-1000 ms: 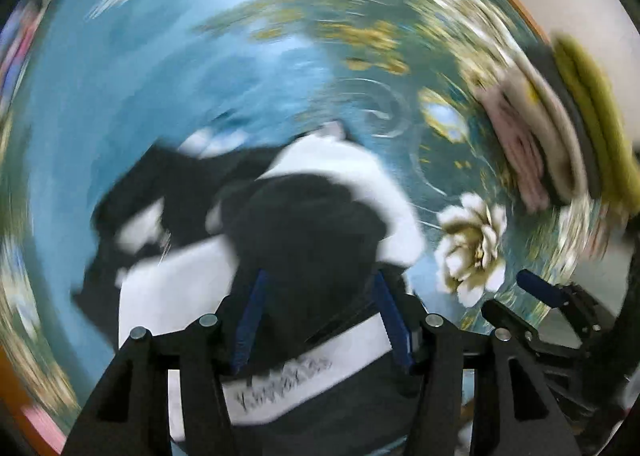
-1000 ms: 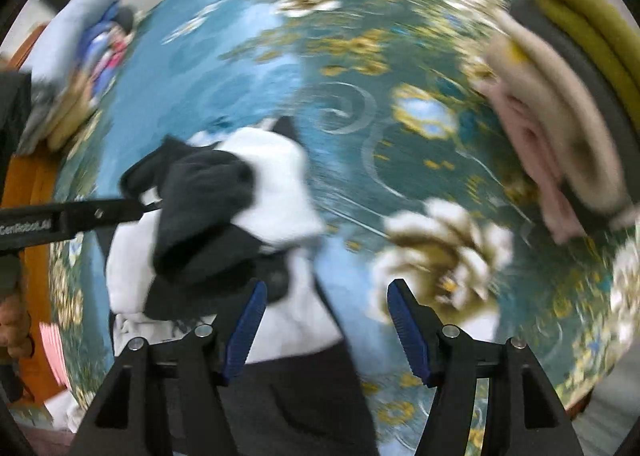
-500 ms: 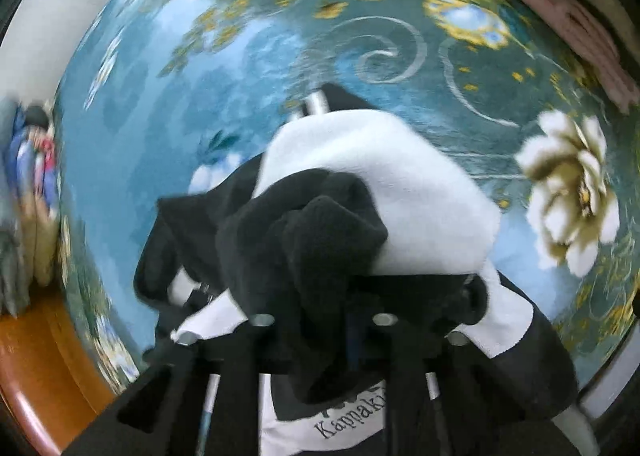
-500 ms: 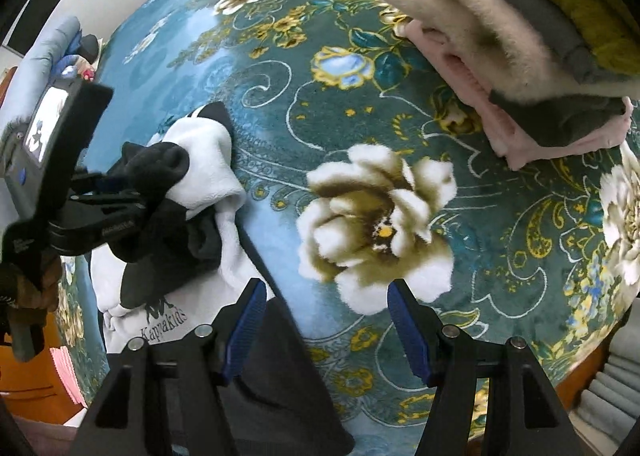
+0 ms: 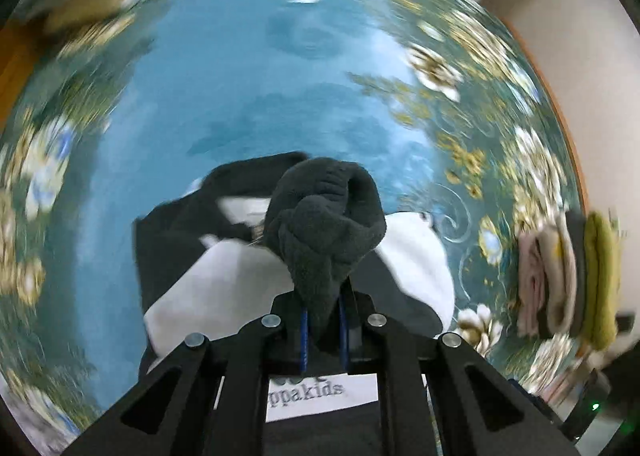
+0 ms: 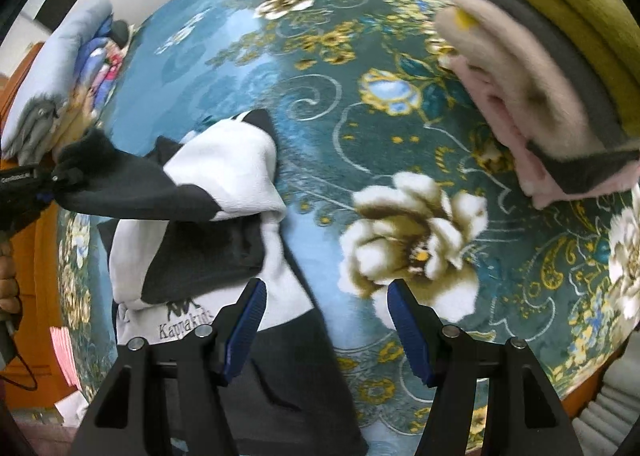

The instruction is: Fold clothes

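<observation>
Bare teal floral blanket (image 6: pixel 400 103) spreads wide beyond the black-and-white sweatshirt (image 6: pixel 232 159); a folded stack (image 6: pixel 552 75) lines its right edge, another pile (image 6: pixel 60 75) the far left. The left tool (image 5: pixel 323 330) is clamped narrow on the black sleeve (image 5: pixel 324 223), pulling it leftward off the garment. The right tool (image 6: pixel 326 320) hangs wide and empty just beside the sweatshirt's right edge. The body runs lengthwise away from the tools.

Bare floral cloth (image 6: pixel 400 127) between garment (image 6: pixel 224 183) and folded stack (image 6: pixel 540 95).
</observation>
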